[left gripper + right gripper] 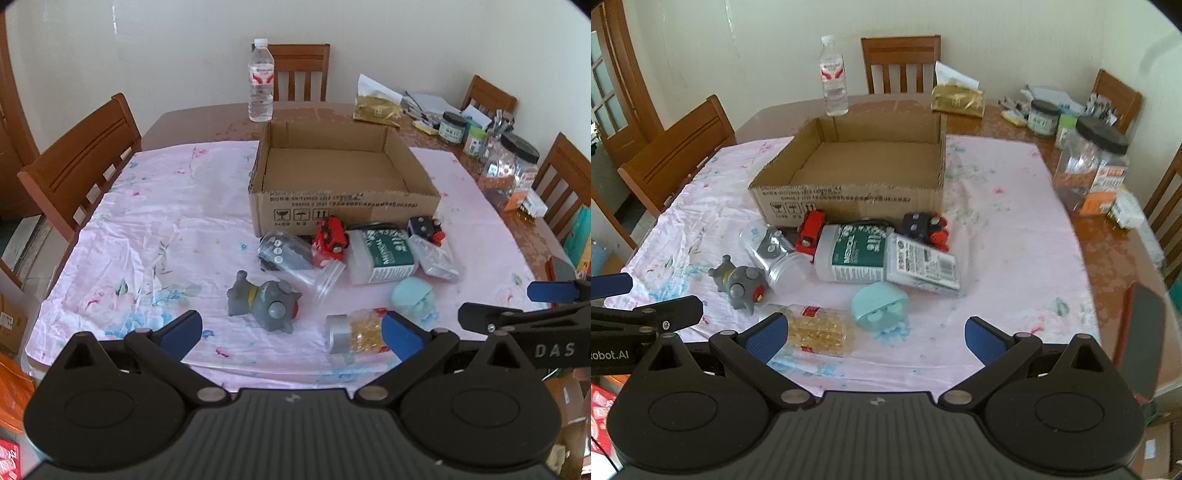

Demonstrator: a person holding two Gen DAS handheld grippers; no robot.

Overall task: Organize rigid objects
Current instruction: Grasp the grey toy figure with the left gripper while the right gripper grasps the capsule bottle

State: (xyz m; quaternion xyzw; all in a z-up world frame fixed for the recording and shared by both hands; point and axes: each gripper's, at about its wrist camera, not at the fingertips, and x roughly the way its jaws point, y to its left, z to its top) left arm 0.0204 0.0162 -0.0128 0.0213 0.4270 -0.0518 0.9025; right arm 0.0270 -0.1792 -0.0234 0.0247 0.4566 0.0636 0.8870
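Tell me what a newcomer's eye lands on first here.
First the empty cardboard box mid-table on the pink cloth. Next the jumble at its near side: a red toy car, a white medical bottle on its side, a grey toy. Both grippers, left and right, are open.

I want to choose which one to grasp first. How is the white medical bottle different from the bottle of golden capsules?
The white medical bottle is opaque with a green label; the capsule bottle is clear, so its golden capsules show. The medical bottle looks wider; the capsule bottle is slimmer. The medical bottle is crowded, a red toy car and a flat packet against it; the capsule bottle lies more apart, near the open right gripper. Both lie on their sides on the pink cloth.
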